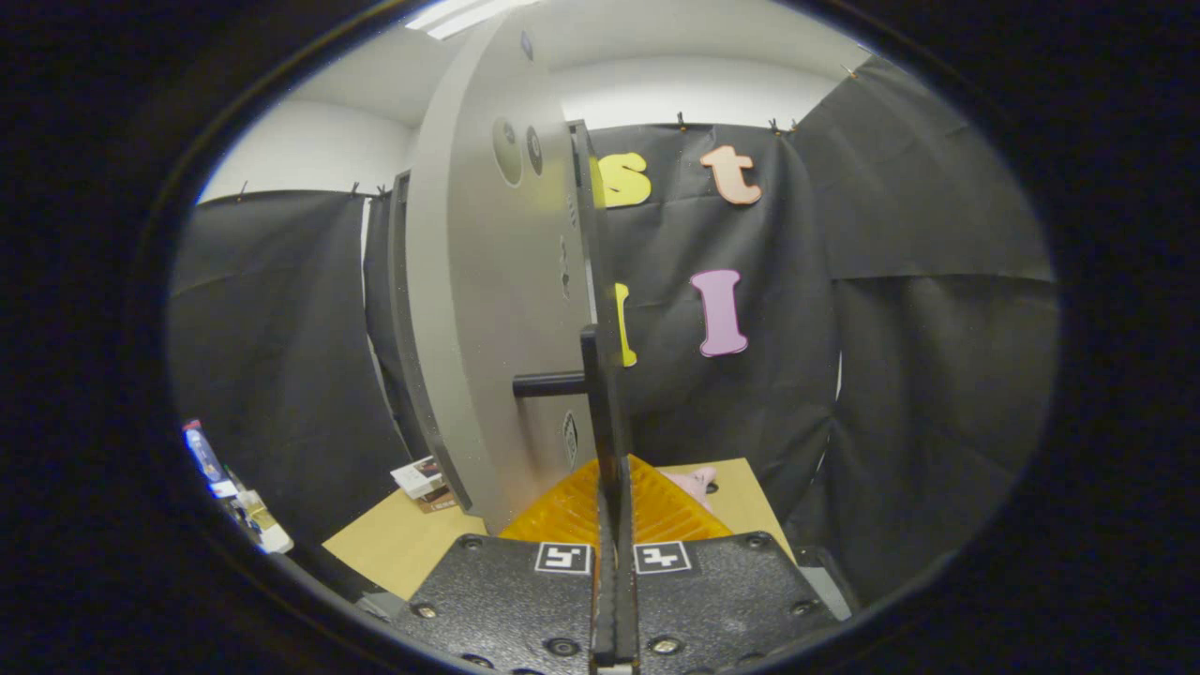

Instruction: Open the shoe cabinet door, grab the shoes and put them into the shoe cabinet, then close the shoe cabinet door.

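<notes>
— Nearest the lens, what is seen of the gripper [616,487]?
— Its fingers [572,511] are pressed onto the door handle [600,412], one on each side of the bar.
— And the shoe cabinet door [497,309]?
— It is seen edge-on, swung open, just left of the handle.
— Any shoes?
— A pink shoe [694,483] is glimpsed on the wooden table [394,544], just right of the handle, beyond the fingers.

Cabinet door [487,309] stands edge-on just ahead of my fingers [562,511], its handle [600,412] rising between them. Left of door: small boxes [424,482] on table [394,544]. Right of door, behind it: shoe [696,483] on table.
</notes>
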{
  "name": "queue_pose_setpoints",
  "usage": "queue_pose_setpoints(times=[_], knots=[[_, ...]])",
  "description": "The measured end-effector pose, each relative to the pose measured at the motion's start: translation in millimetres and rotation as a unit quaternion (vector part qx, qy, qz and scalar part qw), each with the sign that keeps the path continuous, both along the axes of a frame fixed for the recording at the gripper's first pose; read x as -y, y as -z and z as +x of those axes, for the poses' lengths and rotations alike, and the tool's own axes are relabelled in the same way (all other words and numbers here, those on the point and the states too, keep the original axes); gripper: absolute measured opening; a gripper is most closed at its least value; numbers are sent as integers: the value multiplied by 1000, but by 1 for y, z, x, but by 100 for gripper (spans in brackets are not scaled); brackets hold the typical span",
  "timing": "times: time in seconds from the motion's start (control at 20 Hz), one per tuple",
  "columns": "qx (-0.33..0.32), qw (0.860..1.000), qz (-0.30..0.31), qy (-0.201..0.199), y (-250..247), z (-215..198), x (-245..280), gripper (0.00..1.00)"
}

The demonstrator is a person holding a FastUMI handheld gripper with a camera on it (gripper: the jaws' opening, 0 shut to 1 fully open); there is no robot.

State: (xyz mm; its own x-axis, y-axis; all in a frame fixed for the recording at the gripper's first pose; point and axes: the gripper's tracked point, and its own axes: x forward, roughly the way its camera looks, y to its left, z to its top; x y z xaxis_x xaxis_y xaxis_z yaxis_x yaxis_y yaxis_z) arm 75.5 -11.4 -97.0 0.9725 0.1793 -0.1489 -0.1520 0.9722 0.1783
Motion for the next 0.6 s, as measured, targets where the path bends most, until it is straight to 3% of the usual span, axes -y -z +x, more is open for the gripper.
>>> queue_pose_setpoints(times=[0.4,0.5,0.6], knots=[[10,999,-22,27,0,-2,15,6],[35,997,-44,47,-8,-8,30,14],[48,995,-67,58,-9,-20,41,42]])
